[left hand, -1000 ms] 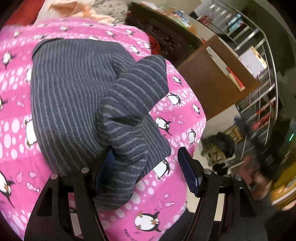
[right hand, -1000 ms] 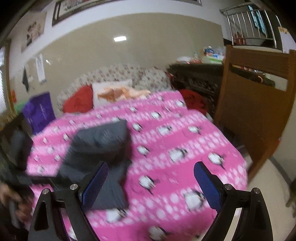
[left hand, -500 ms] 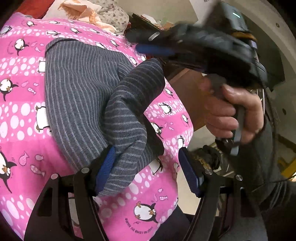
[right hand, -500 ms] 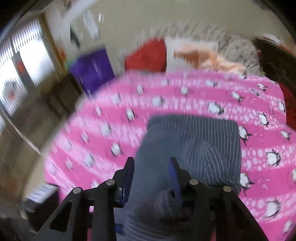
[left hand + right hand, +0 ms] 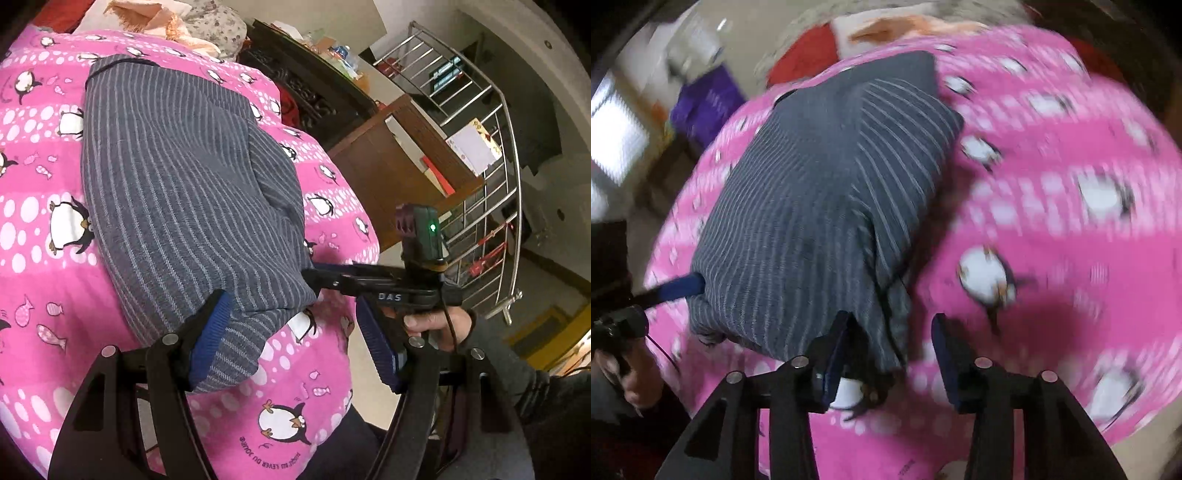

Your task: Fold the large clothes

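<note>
**Striped garment lying folded on the penguin blanket, a gripper at each near corner**

The grey striped garment is lying in a thick folded block on the pink penguin blanket, filling the middle of the left wrist view and running toward the upper left of the frame. Its far edge is sitting close to the pillows at the top, and pink blanket is showing free all along its left side and below its near edge.

The left gripper is standing with its jaws wide apart at the bottom of the frame. Its left finger is lying against the garment's near corner, and the right finger is hanging over bare blanket, so nothing is pinched.

The right gripper is coming in at the garment's near right corner in a blurred view. Its jaws have just been closing and then easing apart a little; a loose fold is hanging between them, against the left pad, with the right pad clear of the cloth.

To the right, the blanket is dropping off beside a brown wooden board and a metal railing.
</note>
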Demonstrator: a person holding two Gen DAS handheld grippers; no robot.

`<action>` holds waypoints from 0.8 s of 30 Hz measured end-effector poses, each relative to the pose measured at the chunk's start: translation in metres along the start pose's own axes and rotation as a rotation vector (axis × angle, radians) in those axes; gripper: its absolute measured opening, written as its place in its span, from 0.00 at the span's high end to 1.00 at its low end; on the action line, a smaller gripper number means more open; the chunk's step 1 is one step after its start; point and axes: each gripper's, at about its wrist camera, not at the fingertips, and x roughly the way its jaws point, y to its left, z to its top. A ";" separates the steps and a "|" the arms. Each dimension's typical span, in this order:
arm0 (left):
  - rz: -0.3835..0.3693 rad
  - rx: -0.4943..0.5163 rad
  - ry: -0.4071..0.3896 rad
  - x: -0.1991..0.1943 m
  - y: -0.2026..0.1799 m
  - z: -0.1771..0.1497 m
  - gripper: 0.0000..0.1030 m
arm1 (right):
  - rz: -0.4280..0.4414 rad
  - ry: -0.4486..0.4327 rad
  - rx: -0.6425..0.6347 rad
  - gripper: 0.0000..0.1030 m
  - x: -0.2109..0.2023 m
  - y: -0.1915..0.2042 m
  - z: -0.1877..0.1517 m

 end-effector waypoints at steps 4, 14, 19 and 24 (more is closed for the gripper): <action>0.019 -0.032 -0.020 -0.008 0.000 0.005 0.31 | -0.003 -0.097 0.028 0.58 -0.035 -0.001 -0.001; 0.299 -0.034 -0.070 -0.005 0.011 0.007 0.51 | -0.082 -0.085 -0.145 0.83 -0.007 0.068 0.018; 0.462 0.136 -0.050 0.022 0.000 -0.025 0.53 | -0.069 -0.126 -0.134 0.83 0.016 0.047 -0.016; 0.485 0.132 -0.057 0.023 0.001 -0.025 0.53 | -0.040 -0.132 -0.112 0.83 0.016 0.042 -0.017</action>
